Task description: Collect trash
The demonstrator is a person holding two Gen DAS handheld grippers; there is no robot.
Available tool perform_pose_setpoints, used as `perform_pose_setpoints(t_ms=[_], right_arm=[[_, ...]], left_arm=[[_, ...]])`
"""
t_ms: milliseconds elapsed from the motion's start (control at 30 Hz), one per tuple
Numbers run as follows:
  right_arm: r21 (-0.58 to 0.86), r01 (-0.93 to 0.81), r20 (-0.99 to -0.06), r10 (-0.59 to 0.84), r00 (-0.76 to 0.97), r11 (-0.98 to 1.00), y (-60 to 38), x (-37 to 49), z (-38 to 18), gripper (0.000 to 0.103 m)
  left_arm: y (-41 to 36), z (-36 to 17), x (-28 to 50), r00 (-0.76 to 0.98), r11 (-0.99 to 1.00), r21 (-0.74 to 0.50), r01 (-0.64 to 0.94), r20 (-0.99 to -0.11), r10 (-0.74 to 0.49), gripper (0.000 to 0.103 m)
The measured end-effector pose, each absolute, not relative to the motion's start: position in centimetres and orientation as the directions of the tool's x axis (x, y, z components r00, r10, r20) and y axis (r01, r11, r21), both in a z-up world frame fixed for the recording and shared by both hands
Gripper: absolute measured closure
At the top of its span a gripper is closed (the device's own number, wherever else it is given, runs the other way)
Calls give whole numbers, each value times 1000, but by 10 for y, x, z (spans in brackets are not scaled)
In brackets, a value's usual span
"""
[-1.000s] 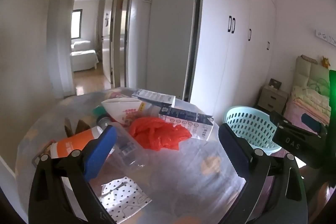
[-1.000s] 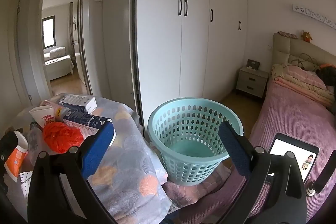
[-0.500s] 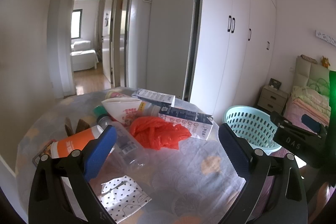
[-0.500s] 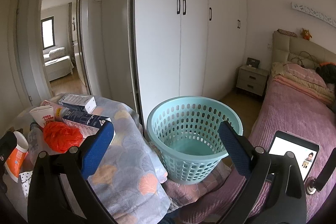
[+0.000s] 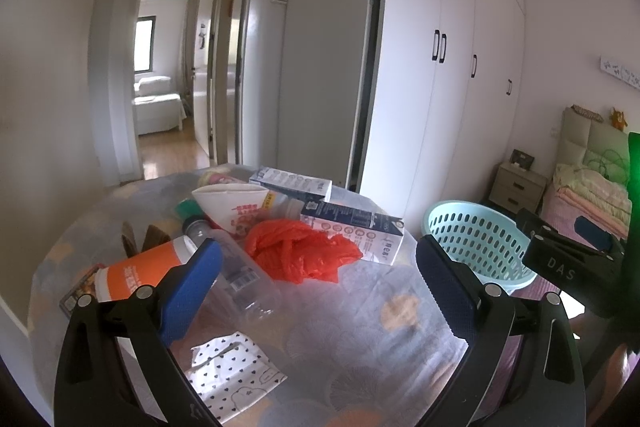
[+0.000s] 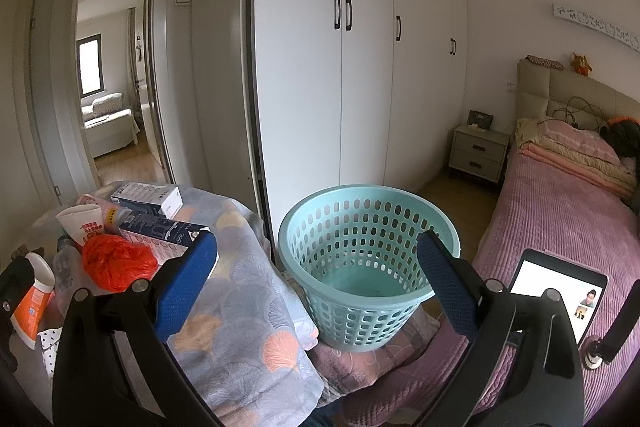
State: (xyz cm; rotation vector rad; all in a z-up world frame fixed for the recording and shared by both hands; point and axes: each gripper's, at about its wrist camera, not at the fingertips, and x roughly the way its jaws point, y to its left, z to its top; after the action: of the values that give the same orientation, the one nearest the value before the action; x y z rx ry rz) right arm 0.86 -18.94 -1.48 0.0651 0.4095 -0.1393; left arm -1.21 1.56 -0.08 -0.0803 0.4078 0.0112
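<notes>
My left gripper (image 5: 318,291) hovers level over the table (image 5: 360,315), jaws spread wide, holding nothing, facing the red bag (image 5: 300,255). My right gripper (image 6: 318,291), equally wide and unloaded, faces the basket (image 6: 360,315).

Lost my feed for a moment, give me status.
Left gripper and right gripper: jaws open, empty. Crumpled red plastic bag among litter on the covered table. Turquoise perforated plastic basket empty; path unobstructed.
</notes>
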Motion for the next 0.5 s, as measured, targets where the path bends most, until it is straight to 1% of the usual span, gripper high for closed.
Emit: perform_pose_setpoints(t_ms=[500], right_arm=[[27, 133, -407, -111, 906, 991, -181, 10, -17, 8]], left_arm=[[29, 1, -17, 919, 993, -105, -54, -395, 8, 9]])
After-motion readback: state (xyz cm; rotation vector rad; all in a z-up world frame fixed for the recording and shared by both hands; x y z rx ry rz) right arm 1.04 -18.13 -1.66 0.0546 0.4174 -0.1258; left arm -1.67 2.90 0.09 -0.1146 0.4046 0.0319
